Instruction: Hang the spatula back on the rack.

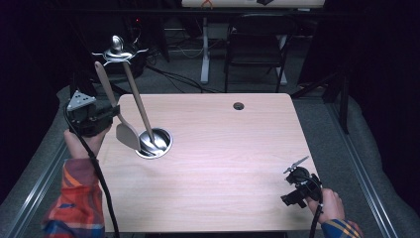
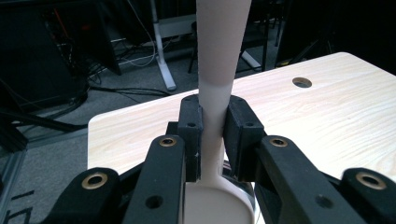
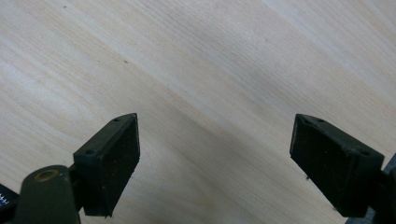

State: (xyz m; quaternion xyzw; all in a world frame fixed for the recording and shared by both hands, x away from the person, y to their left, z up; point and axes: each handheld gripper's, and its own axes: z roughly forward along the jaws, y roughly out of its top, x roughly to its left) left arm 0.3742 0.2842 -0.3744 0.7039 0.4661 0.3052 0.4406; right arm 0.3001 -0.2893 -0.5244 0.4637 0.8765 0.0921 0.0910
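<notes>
Black jaws of the left gripper point(image 2: 214, 135) clamped the pale spatula point(image 1: 120, 119) beside the steel cup point(image 1: 154, 144); right gripper point(image 3: 215, 154) idled open; lowering it in seemed next

The pale wood-grain tabletop point(image 1: 223, 163) had a round cable hole point(image 1: 238, 106) near its far edge. Beyond it stood a dark folding chair point(image 1: 255, 47) and a white desk leg point(image 1: 204, 49) on grey, dimly lit carpet point(image 1: 322, 129) strewn with cables.
</notes>
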